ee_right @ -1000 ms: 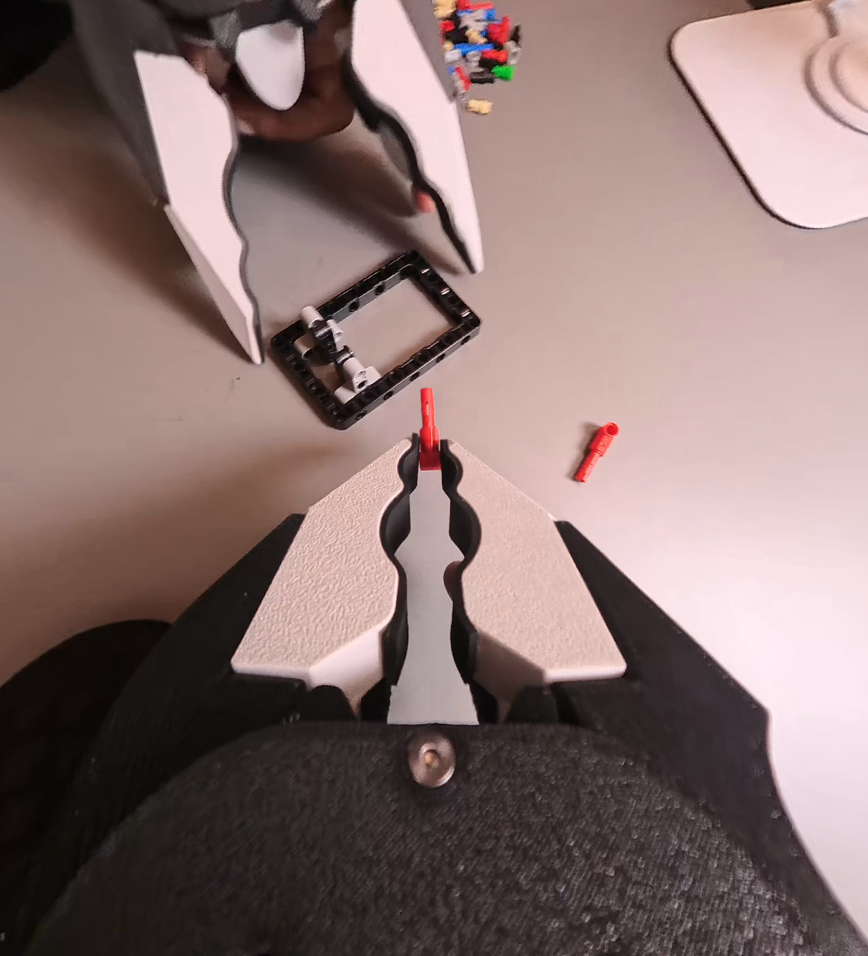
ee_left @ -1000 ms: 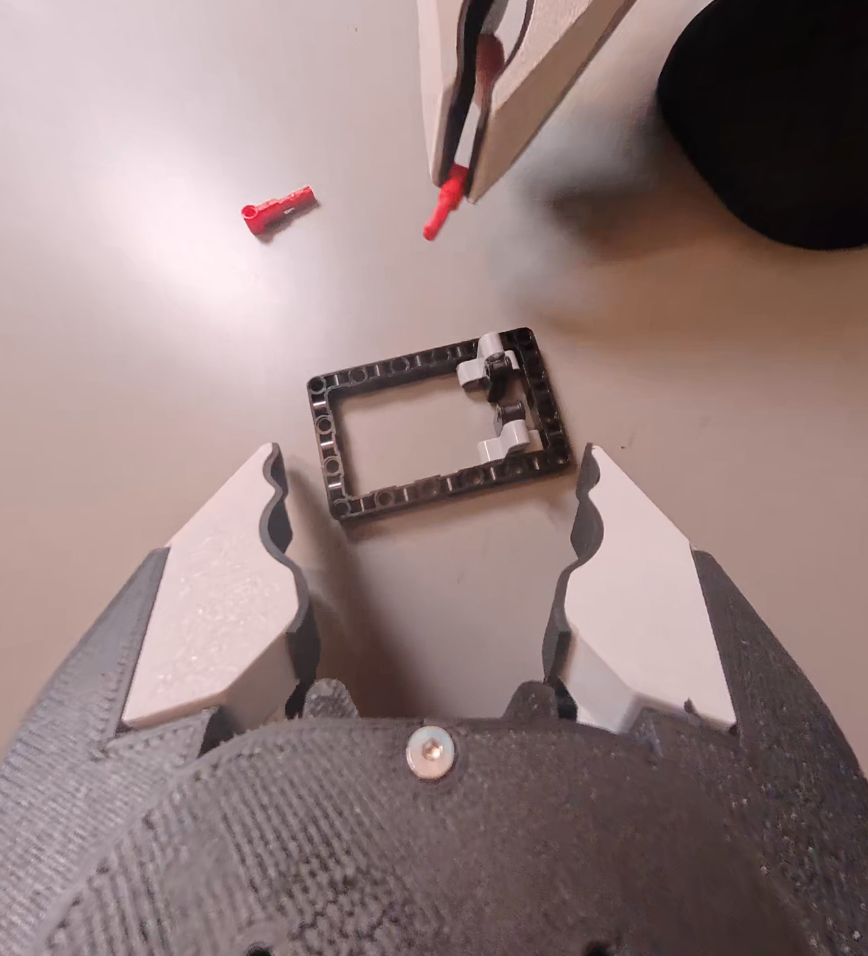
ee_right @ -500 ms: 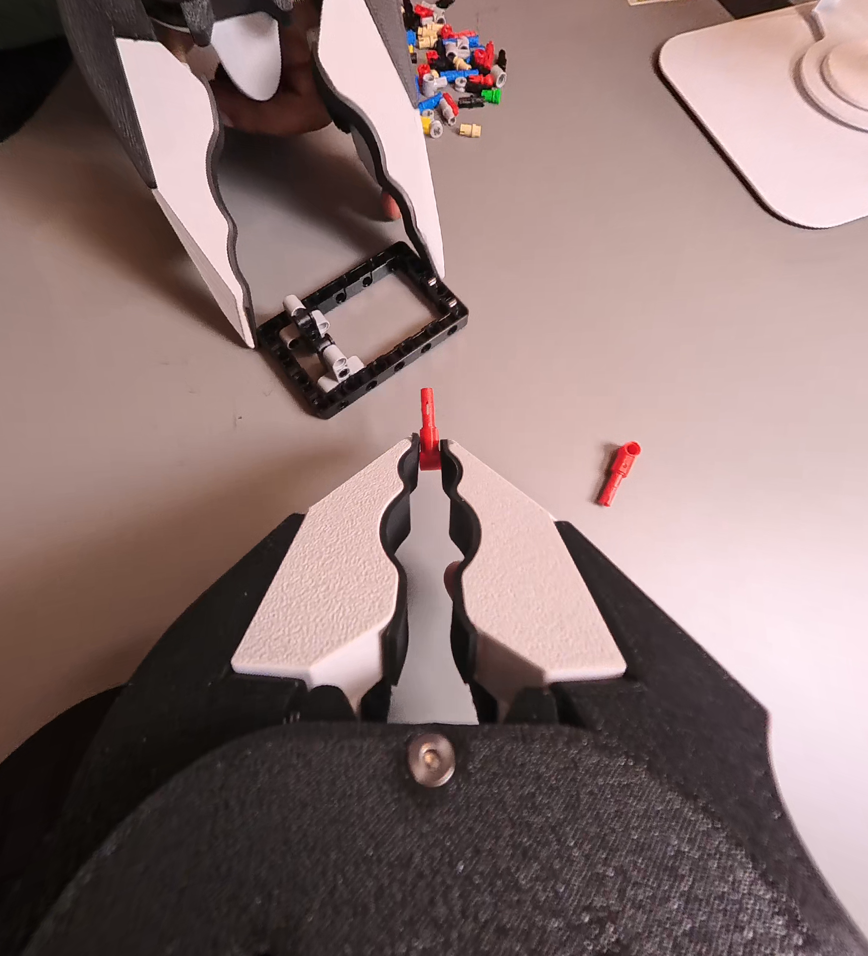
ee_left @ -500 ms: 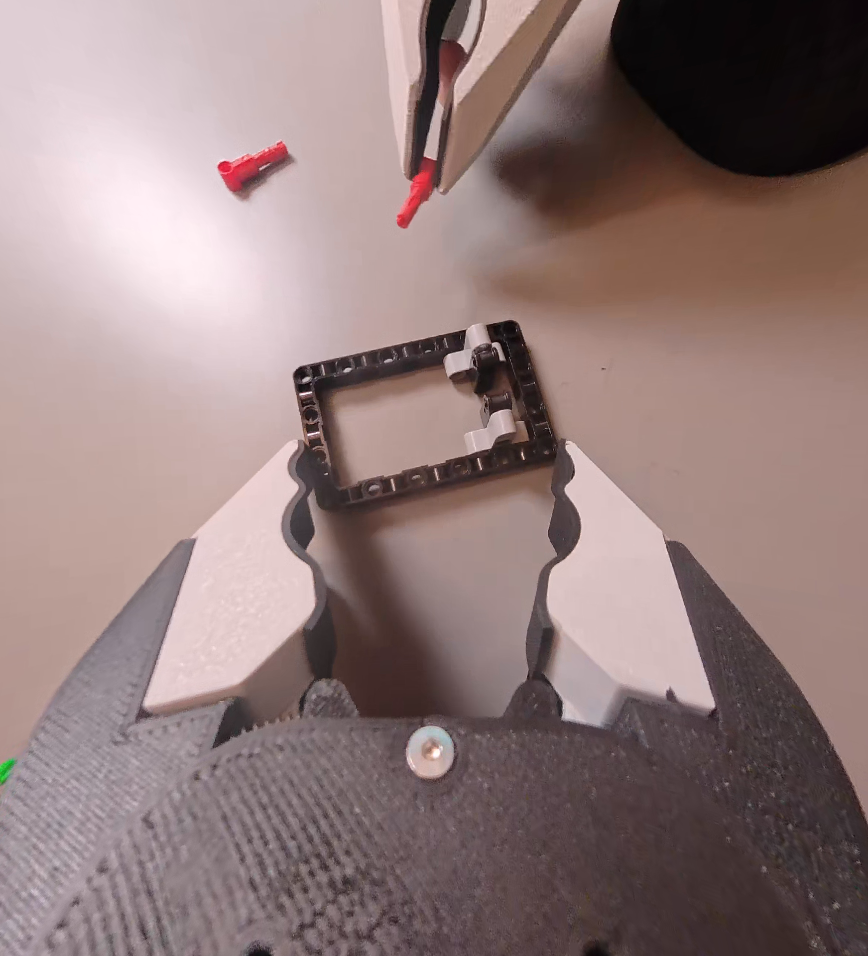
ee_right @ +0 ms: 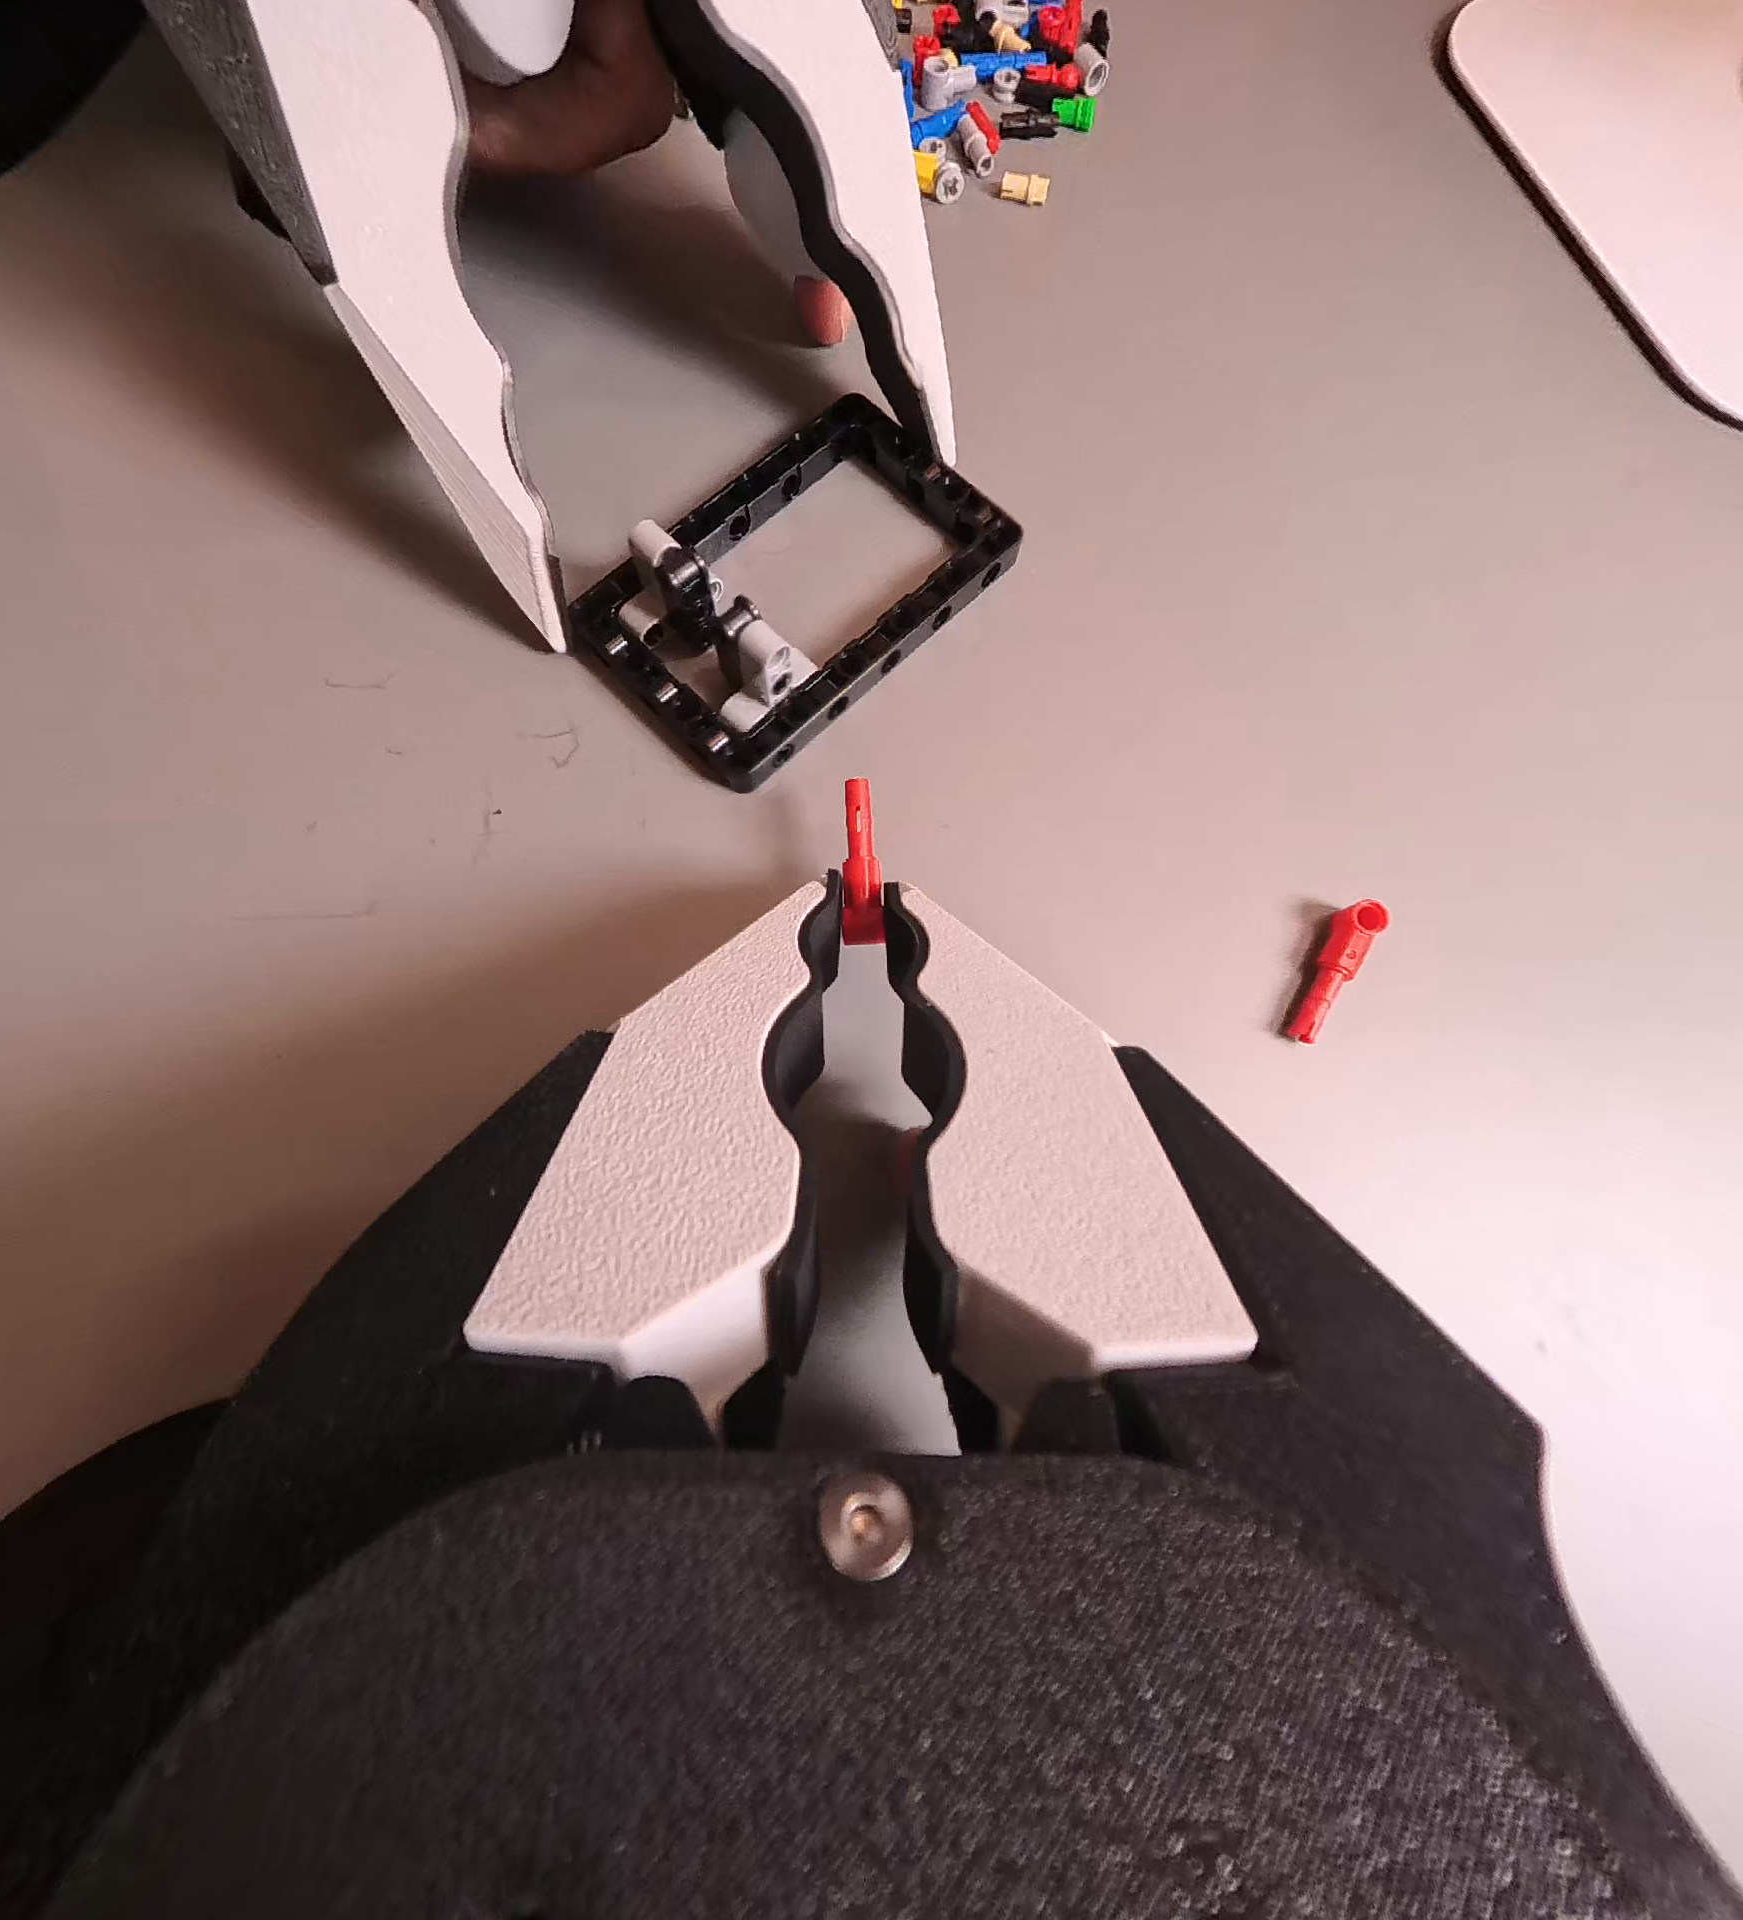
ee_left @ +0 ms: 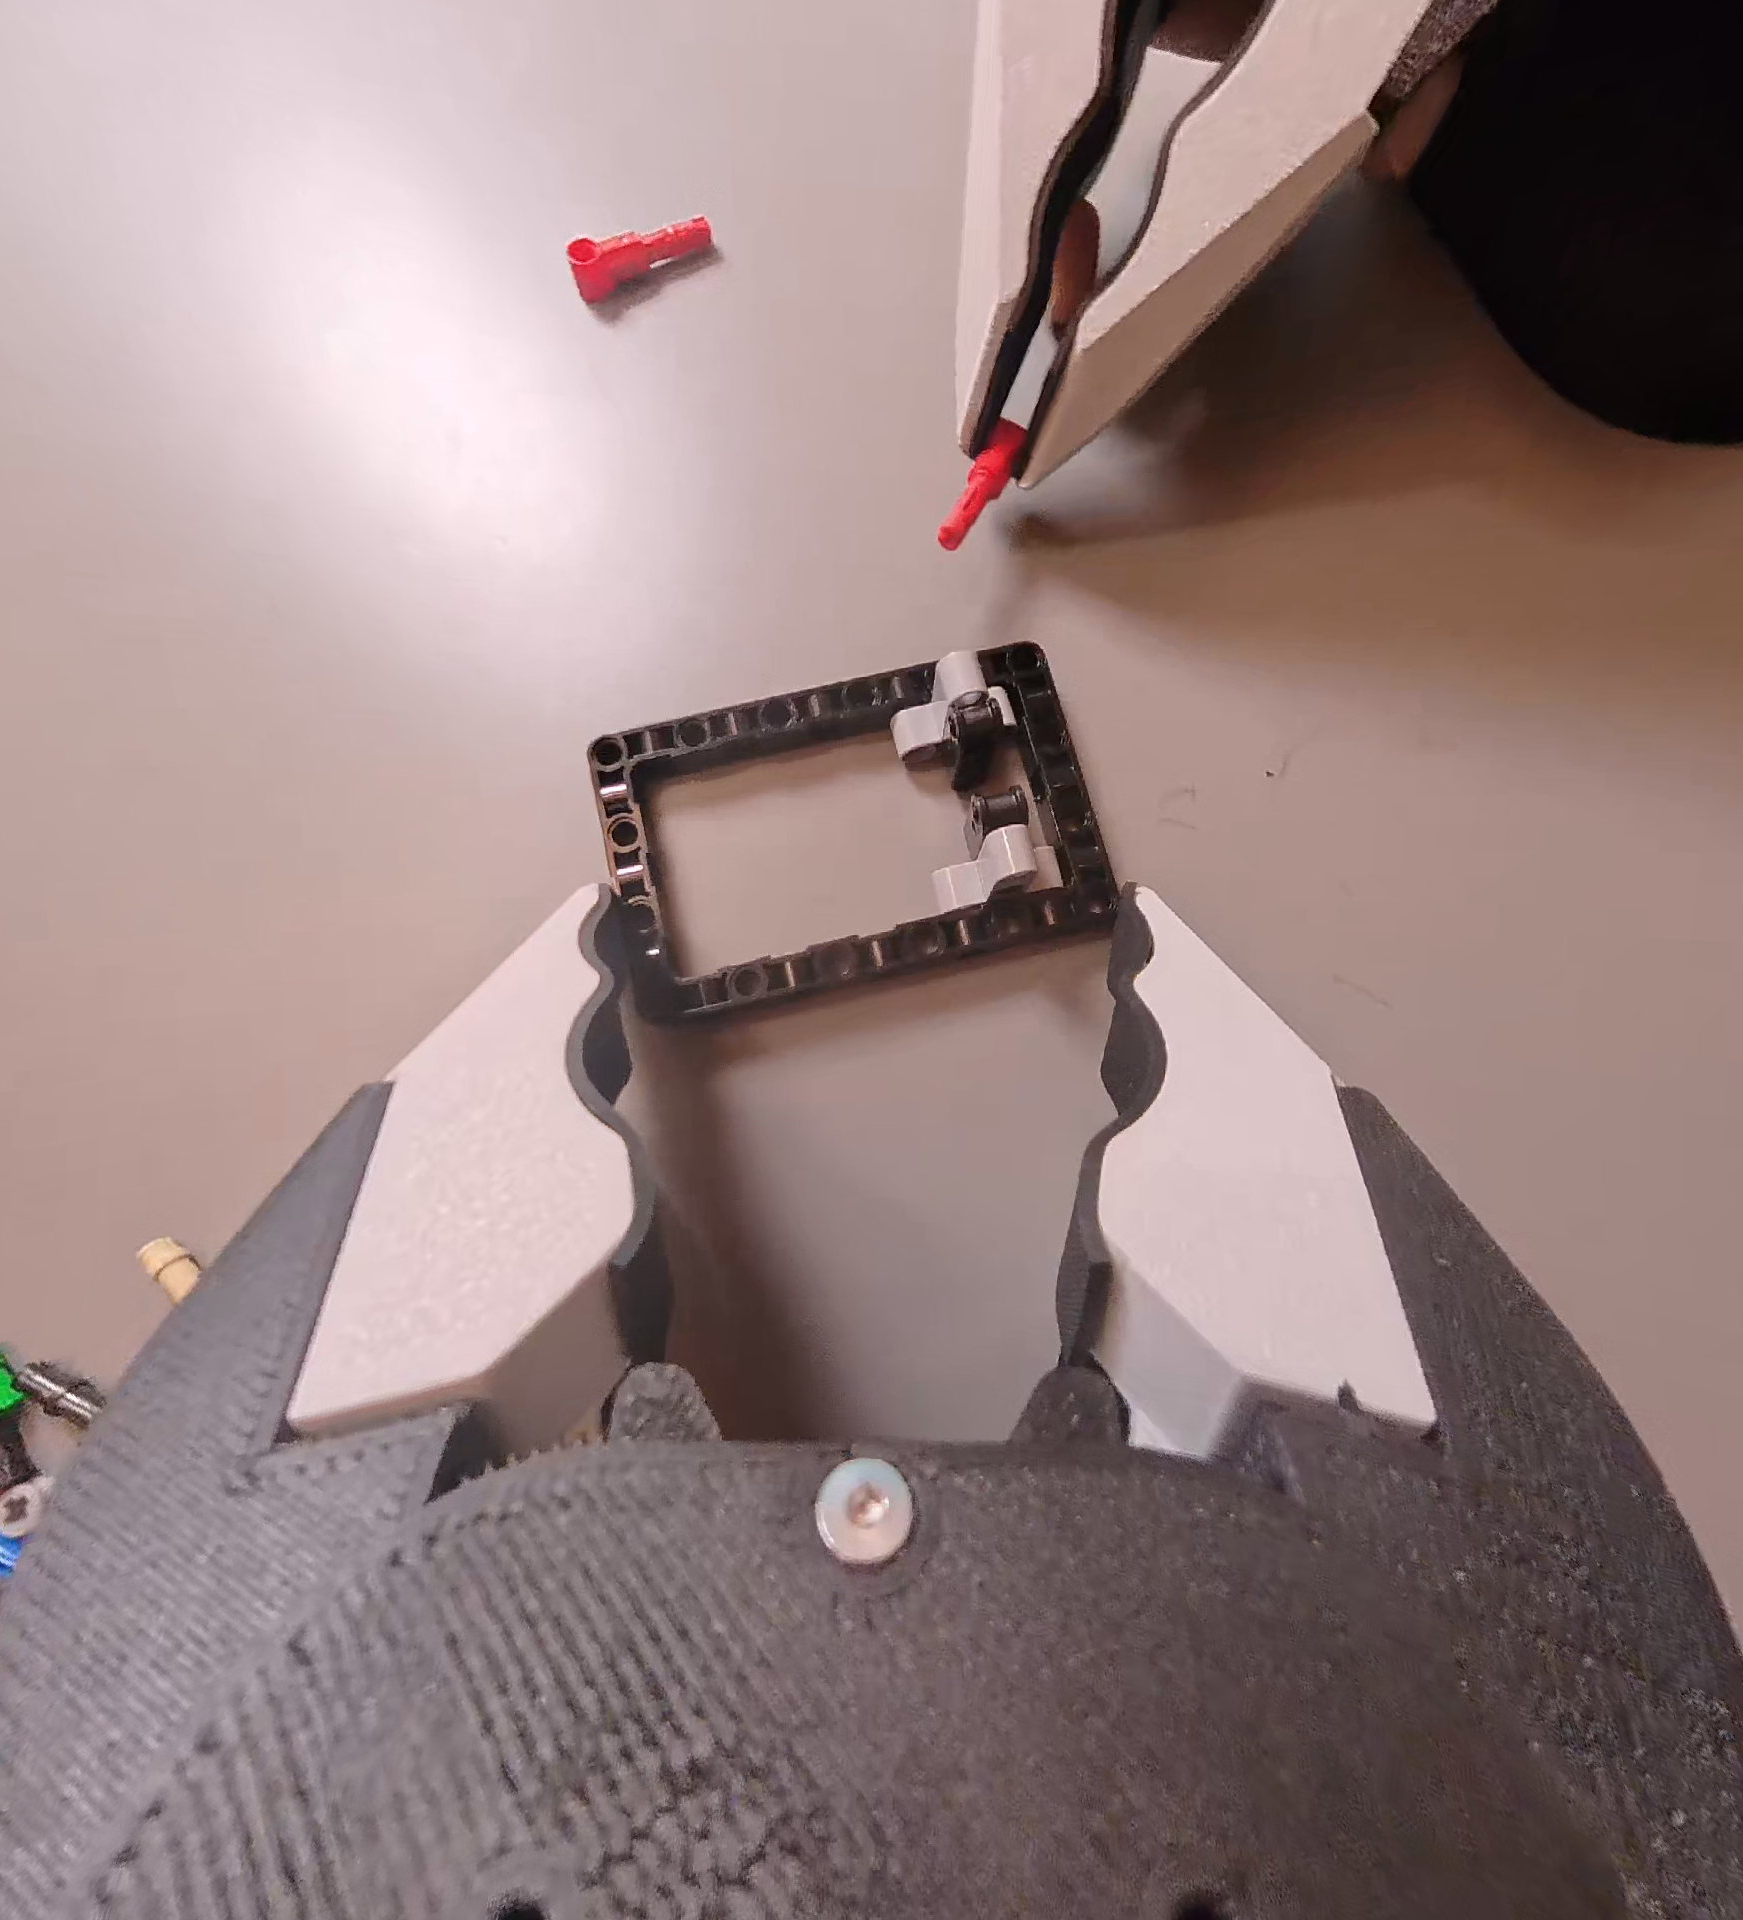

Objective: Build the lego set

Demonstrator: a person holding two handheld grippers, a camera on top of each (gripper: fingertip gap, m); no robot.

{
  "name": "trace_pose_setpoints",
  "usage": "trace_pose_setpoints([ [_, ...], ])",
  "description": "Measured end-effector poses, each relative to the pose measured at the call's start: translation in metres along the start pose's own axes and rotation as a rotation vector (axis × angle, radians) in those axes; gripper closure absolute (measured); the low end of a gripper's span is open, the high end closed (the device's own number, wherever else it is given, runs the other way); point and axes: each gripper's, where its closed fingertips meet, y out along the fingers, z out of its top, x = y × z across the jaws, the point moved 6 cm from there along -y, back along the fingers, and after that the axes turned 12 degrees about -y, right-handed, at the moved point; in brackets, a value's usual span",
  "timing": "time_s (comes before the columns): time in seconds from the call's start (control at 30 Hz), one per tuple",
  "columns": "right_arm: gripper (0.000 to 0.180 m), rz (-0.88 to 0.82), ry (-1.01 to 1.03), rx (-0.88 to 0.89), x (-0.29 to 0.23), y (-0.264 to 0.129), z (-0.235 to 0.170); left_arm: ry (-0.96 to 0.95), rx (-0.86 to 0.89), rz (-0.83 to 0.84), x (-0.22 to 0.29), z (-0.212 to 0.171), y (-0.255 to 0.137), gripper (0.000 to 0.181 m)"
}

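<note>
A black rectangular lego frame [ee_left: 846, 956] lies flat on the table, with two grey connectors [ee_left: 992, 862] on black pins at one short end. My left gripper [ee_left: 867, 904] is open, its fingertips down at the table on either side of the frame's near long side. In the right wrist view the frame [ee_right: 846, 707] lies between the left gripper's fingers [ee_right: 493, 468]. My right gripper [ee_right: 859, 904] is shut on a red pin [ee_right: 856, 831] that points at the frame's connector end, a short gap away. It also shows in the left wrist view [ee_left: 1002, 457].
A second red pin [ee_right: 1334, 966] lies loose right of my right gripper, also seen in the left wrist view [ee_left: 638, 255]. A pile of small coloured parts [ee_right: 1002, 94] lies behind the left gripper. A white stand base [ee_right: 1625, 208] sits far right. A black object [ee_left: 1677, 208] lies beside the right gripper. My hands' fingertips stand some 9 centimetres from each other.
My left gripper has moved forward and down until its open fingers straddle the frame. My right gripper, still holding the red pin, has come a little closer to the frame's connector end.
</note>
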Motion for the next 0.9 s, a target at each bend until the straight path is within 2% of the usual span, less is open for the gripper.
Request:
trace_pose_setpoints([
  [0.3, 0.174, -0.016, 0.036, -0.01, 0.003, -0.001, -0.001, -0.099, 0.058, 0.096, -0.004, 0.007, 0.007, 0.087],
  [0.57, 0.174, -0.011, 0.016, -0.028, 0.001, 0.002, 0.001, -0.008, 0.075, 0.042, 0.0, 0.006, 0.006, 0.087],
  [0.73, 0.174, 0.089, -0.166, -0.071, -0.008, 0.005, 0.006, 0.145, 0.086, -0.078, 0.009, -0.001, 0.001, 0.087],
  [0.9, 0.174, 0.225, -0.281, -0.088, -0.018, 0.009, 0.015, 0.186, 0.082, -0.127, 0.009, -0.005, -0.002, 0.087],
])
